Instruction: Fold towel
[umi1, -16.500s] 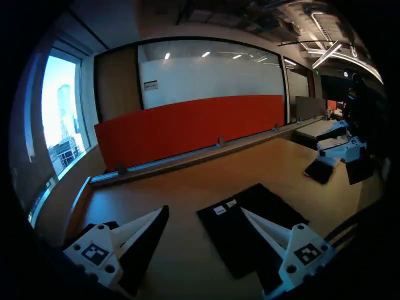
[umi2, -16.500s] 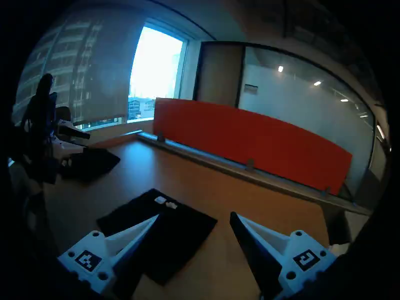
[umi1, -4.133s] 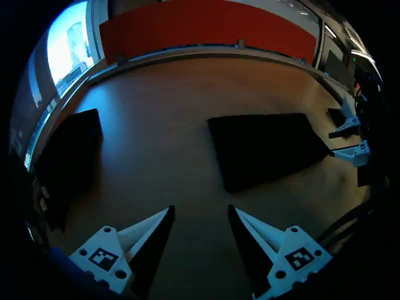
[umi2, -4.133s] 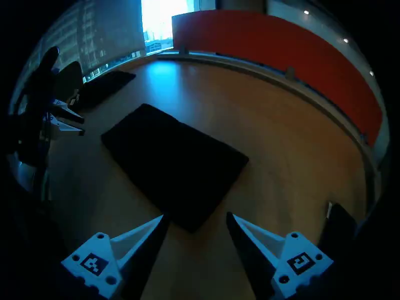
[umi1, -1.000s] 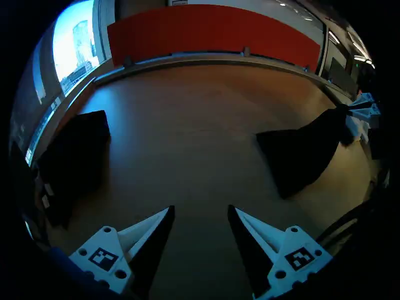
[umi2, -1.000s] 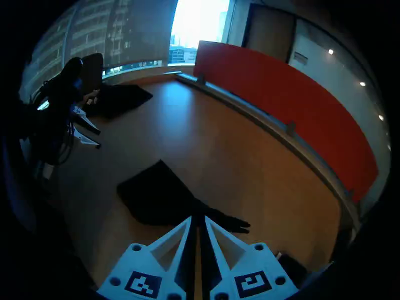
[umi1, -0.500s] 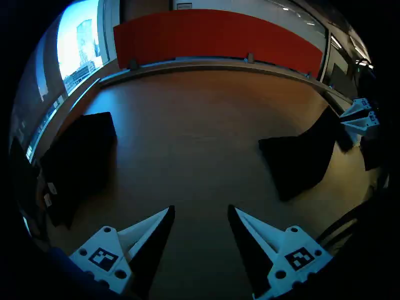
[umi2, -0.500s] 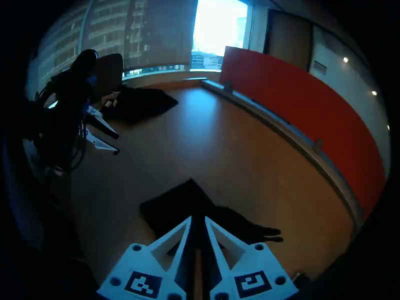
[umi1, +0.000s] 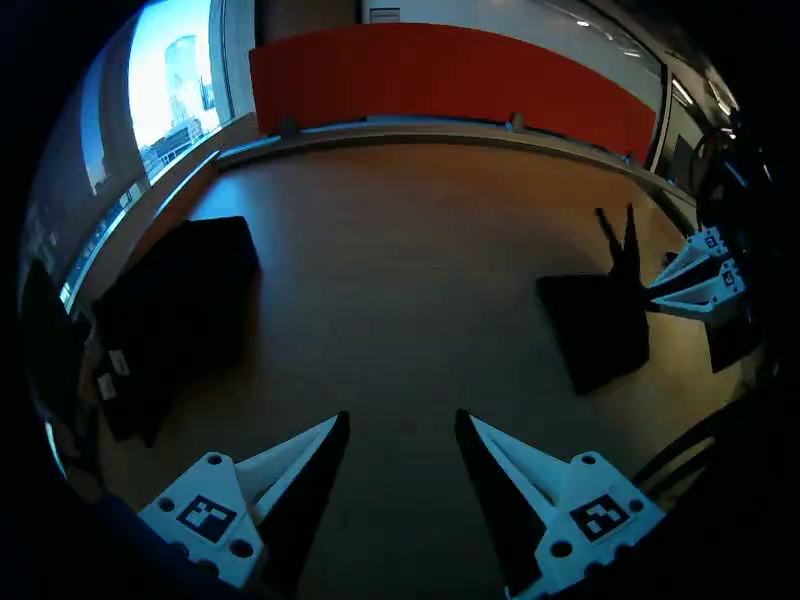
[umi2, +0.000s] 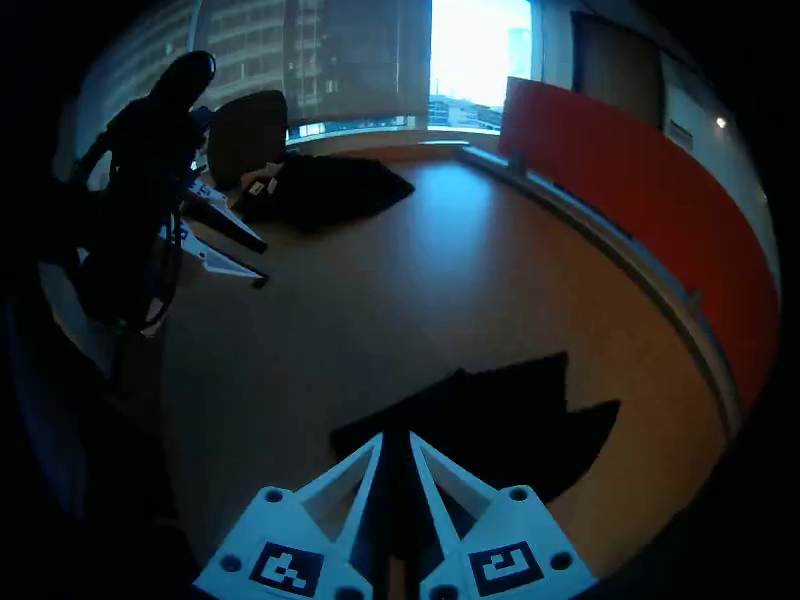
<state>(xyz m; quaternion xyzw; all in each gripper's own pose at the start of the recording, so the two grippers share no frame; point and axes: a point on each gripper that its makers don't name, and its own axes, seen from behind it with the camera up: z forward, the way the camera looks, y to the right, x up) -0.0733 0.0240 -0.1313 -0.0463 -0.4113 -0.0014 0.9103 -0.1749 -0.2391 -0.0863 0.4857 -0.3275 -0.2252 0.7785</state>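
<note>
The soft, floppy towel (umi2: 500, 410) lies on the table (umi2: 400, 280) just ahead of the right hand-held gripper (umi2: 395, 438), which pinches its near edge. The left hand-held gripper (umi1: 400, 415) is wide open, holding nothing. Grab it by the corners, because it will likely droop.

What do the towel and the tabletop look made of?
Towel: soft matte black fabric; it bends limply where the right gripper pinches it. Fibre unclear.
Tabletop: smooth wood or wood-look laminate, brown, with a faint sheen reflecting window light.
</note>
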